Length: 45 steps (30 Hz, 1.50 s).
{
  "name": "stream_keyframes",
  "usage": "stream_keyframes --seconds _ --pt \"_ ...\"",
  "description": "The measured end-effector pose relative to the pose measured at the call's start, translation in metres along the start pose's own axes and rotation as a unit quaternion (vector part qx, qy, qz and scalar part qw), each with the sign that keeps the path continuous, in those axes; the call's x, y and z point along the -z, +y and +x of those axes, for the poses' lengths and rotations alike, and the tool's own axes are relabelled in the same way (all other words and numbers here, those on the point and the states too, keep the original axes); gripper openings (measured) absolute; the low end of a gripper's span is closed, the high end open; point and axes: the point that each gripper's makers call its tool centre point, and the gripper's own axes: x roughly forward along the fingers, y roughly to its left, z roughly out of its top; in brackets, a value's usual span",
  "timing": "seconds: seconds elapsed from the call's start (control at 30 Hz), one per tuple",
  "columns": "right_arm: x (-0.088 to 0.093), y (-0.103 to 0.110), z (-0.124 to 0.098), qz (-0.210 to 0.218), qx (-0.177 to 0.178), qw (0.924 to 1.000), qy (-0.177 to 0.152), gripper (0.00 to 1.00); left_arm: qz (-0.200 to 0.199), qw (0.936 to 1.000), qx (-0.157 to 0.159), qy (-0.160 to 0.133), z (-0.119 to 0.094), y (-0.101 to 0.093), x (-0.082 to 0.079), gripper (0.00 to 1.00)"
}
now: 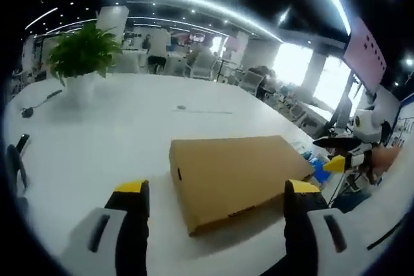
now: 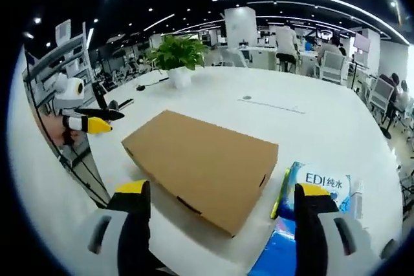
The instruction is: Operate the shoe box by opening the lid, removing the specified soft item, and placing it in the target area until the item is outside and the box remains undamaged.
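Observation:
A flat brown cardboard shoe box (image 1: 236, 172) lies on the white table (image 1: 110, 134) with its lid shut. My left gripper (image 1: 217, 191) hovers just short of the box's near side, jaws spread wide with nothing between them. From the opposite side, the box (image 2: 200, 159) lies ahead of my right gripper (image 2: 223, 191), which is also open and empty. The right gripper (image 1: 341, 159) comes into the left gripper view past the box's far right corner. The left gripper (image 2: 89, 123) shows at the left of the right gripper view. The soft item is hidden.
A blue-and-white pack marked EDI (image 2: 315, 192) lies beside the box near the table edge. A potted plant (image 1: 84, 56) stands at the far end, and a dark cable (image 1: 39, 103) lies near it. Office chairs and desks sit beyond the table.

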Motion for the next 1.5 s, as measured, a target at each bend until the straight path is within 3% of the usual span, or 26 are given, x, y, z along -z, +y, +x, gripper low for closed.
stream_keyframes --seconds 0.07,0.17,0.23,0.33,0.4,0.5,0.6,0.73,0.77,0.83,0.93,1.1,1.23,1.33,1.5 --pt "-0.013 -0.006 -0.004 -0.025 0.01 0.999 -0.035 0.95 0.002 0.9999 0.011 -0.009 0.0 -0.003 -0.001 0.93" --pt "-0.011 -0.005 -0.005 -0.03 0.007 0.9991 -0.03 0.98 -0.006 0.9999 0.012 -0.01 -0.001 -0.002 0.0 0.99" --pt "-0.015 -0.003 -0.005 -0.047 0.006 0.9972 -0.058 0.98 -0.005 0.9999 0.011 -0.009 -0.001 -0.002 0.001 0.99" --pt "-0.009 -0.003 -0.003 -0.04 0.009 0.9981 -0.046 0.97 0.014 0.9998 0.012 0.003 0.001 -0.003 0.006 0.98" --pt "0.0 -0.007 -0.003 -0.057 0.03 0.9978 -0.018 0.9 0.012 0.9998 0.004 0.016 0.001 -0.001 0.01 0.89" --pt "0.002 -0.011 -0.001 -0.065 0.05 0.9966 -0.012 0.84 0.028 0.9992 -0.003 0.026 0.003 0.001 0.014 0.83" --pt "0.009 -0.006 0.005 -0.064 0.031 0.9974 0.009 0.8 0.033 0.999 0.003 0.031 0.004 -0.002 0.014 0.68" --pt "0.013 0.004 0.013 -0.073 0.001 0.9972 0.015 0.86 0.039 0.9982 0.002 0.045 0.015 -0.001 0.023 0.76" --pt "0.018 0.005 0.016 -0.075 -0.002 0.9967 0.031 0.89 0.041 0.9979 0.002 0.049 0.016 0.0 0.026 0.76" --pt "0.019 0.005 0.017 -0.085 0.005 0.9958 0.033 0.87 0.05 0.9969 0.005 0.06 0.017 -0.002 0.033 0.77" --pt "0.02 0.009 0.023 -0.097 0.004 0.9947 0.034 0.86 0.054 0.995 0.003 0.083 0.019 0.0 0.045 0.72" --pt "0.023 0.018 0.032 -0.1 -0.015 0.9941 0.039 0.87 0.051 0.9945 0.02 0.089 0.021 -0.007 0.046 0.62" --pt "0.03 0.018 0.037 -0.109 -0.011 0.9924 0.054 0.86 0.079 0.9921 0.023 0.094 0.027 -0.007 0.049 0.65" --pt "0.033 0.018 0.041 -0.109 -0.014 0.992 0.062 0.85 0.043 0.9943 0.017 0.096 0.03 -0.006 0.05 0.64" --pt "0.036 0.02 0.044 -0.101 -0.022 0.9918 0.074 0.8 0.064 0.9921 0.012 0.107 0.035 -0.007 0.056 0.63"
